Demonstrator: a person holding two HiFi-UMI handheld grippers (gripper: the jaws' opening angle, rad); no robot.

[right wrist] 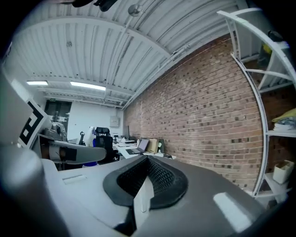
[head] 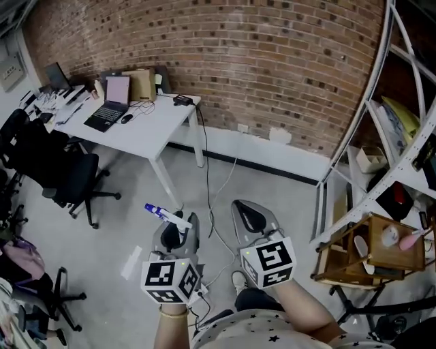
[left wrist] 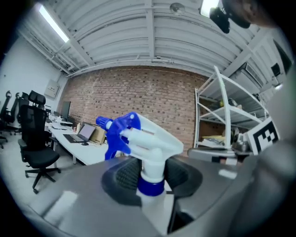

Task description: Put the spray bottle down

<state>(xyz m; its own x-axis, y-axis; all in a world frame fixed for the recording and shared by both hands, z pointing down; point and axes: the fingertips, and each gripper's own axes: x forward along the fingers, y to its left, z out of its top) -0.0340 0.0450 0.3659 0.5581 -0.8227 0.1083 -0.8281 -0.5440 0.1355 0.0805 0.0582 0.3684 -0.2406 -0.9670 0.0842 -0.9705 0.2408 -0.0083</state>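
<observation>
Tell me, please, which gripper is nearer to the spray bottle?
Left. The left gripper grips the spray bottle by its neck; the right gripper is alongside, shut and empty.

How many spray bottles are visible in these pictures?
1. The spray bottle is clamped at its neck in the left gripper; the cluttered shelves at right may hide others.

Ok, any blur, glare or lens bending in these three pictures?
Head view: sharp, evenly lit, but the brick wall bows into an arc. Left gripper view: dark rounded corners, a ceiling light flares white, the spray bottle looks slightly soft. Right gripper view: near jaws blurred, shelf frame bent.
</observation>
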